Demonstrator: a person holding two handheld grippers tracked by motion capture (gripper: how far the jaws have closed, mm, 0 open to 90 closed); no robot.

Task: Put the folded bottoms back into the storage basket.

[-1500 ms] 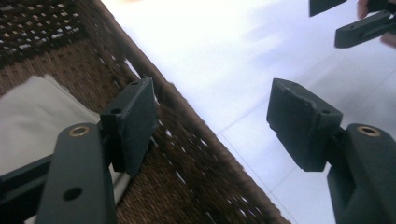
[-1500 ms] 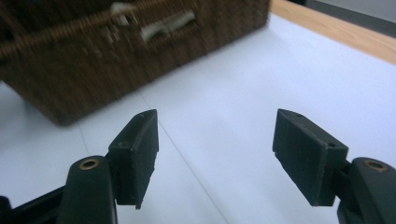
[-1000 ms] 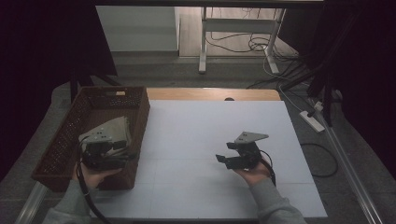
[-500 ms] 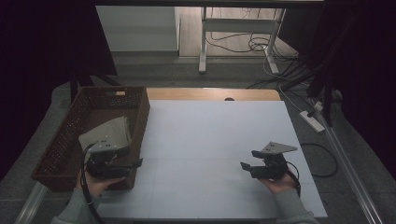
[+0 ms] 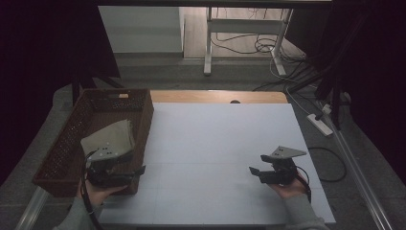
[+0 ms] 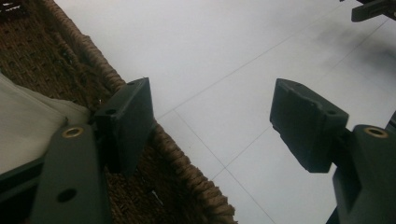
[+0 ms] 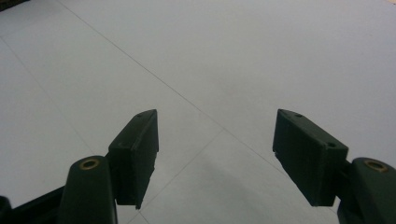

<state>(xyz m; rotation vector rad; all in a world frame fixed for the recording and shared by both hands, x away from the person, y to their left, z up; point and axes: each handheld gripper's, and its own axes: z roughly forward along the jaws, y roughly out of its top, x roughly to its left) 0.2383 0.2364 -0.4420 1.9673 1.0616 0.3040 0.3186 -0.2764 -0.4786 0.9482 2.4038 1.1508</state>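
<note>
A brown wicker basket (image 5: 72, 139) stands at the table's left with a folded grey-beige cloth (image 5: 112, 139) lying inside it. My left gripper (image 5: 138, 170) hovers at the basket's near right corner, open, with nothing between its pads. In the left gripper view the left gripper (image 6: 212, 121) straddles the basket rim (image 6: 187, 163): one jaw is over the cloth (image 6: 28, 121), the other over the white table. My right gripper (image 5: 254, 172) is held low over the table's right front, open and empty. The right gripper (image 7: 215, 154) has bare white tabletop between its jaws.
The white table top (image 5: 215, 143) has a wooden strip (image 5: 215, 97) along its far edge. A power strip (image 5: 321, 124) and cables lie on the floor to the right. Desk legs and more cables stand beyond the table.
My right gripper has moved from the table's middle front to its right front, still open. My left gripper has drawn slightly nearer the front edge by the basket's corner.
</note>
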